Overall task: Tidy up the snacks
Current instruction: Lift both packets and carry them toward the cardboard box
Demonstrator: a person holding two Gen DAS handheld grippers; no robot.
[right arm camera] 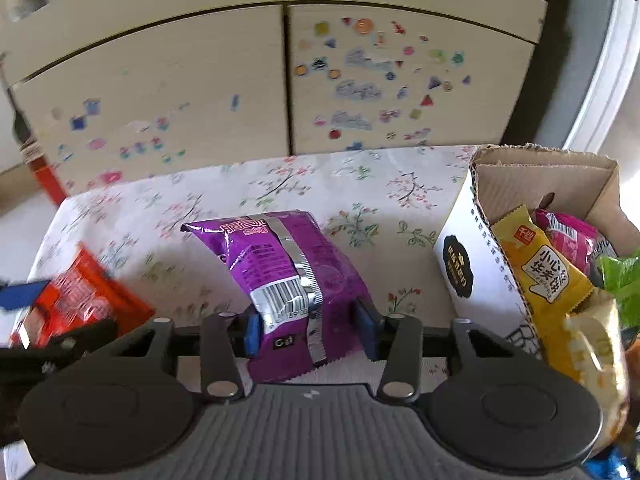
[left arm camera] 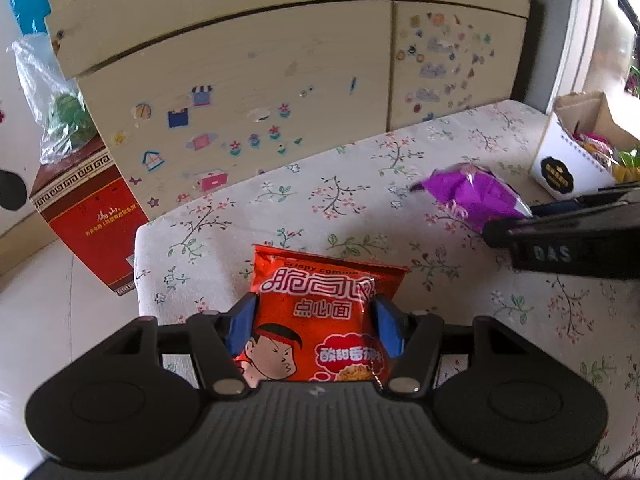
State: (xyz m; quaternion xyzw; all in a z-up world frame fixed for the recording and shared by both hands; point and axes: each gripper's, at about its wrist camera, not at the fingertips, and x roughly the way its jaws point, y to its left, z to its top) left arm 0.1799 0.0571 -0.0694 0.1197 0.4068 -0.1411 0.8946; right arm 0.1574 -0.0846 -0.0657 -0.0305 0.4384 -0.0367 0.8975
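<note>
Through the left wrist camera we see our left gripper [left arm camera: 314,328] closed on the orange snack packet [left arm camera: 320,320], a blue pad pressing each side edge near its middle, which keeps the printed face flat toward the lens. The packet hangs over the near edge of the flowered tablecloth [left arm camera: 280,200]. Farther right lies the purple snack packet [left arm camera: 476,194], with the tip of the other gripper touching its near end, and beyond it stands the cardboard box [left arm camera: 560,168], open-topped and already holding wrappers.

Through the right wrist camera we see our right gripper [right arm camera: 312,332] clamped on the purple snack packet [right arm camera: 288,272], seam and barcode side up, the pads pinching its lower part so the rest trails forward onto the cloth. The cardboard box [right arm camera: 472,280] sits just to the right, with a yellow packet [right arm camera: 540,268] leaning inside. We judge that both packets are gripped for dropping into that box, the purple one being nearest.
</note>
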